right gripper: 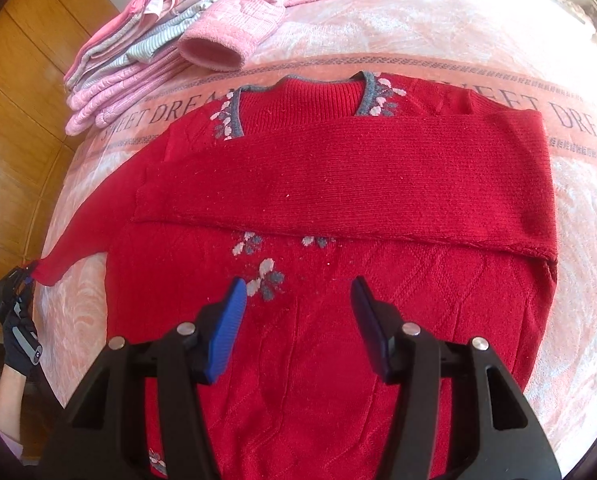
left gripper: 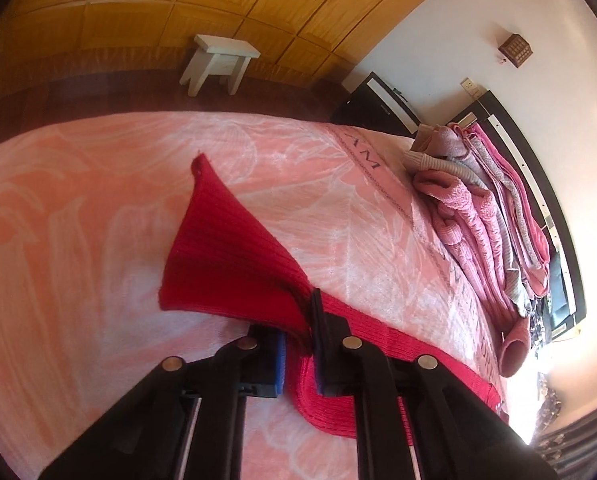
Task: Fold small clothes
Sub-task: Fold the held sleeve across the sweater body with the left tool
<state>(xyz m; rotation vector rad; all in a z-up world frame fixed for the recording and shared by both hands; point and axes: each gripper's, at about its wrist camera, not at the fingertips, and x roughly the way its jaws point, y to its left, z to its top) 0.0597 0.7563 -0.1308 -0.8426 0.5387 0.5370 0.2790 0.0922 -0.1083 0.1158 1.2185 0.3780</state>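
writing: blanket (right gripper: 498, 64) border reads "sweet drea…", seen twice, both cut off; nothing legible on the clothes.
sweater: one red sweater (right gripper: 338, 320) lies flat on the bed, grey collar at the far side, white-and-grey flower motifs; one sleeve folded across the chest, the other sleeve (right gripper: 78, 240) stretched out to its side.
left tongs: left tongs (left gripper: 298, 344) nearly closed, pinching the cuff end of that sleeve (left gripper: 226, 256), held just above the blanket; a black-gloved hand (right gripper: 18, 344) grips the handle, bare forearm below.
right tongs: right tongs (right gripper: 298, 304) spread wide, holding nothing, hovering over the sweater's lower body.
other: one pile of pink and grey clothes (right gripper: 146, 52) beyond the collar; one white stool (left gripper: 218, 62) on the floor.
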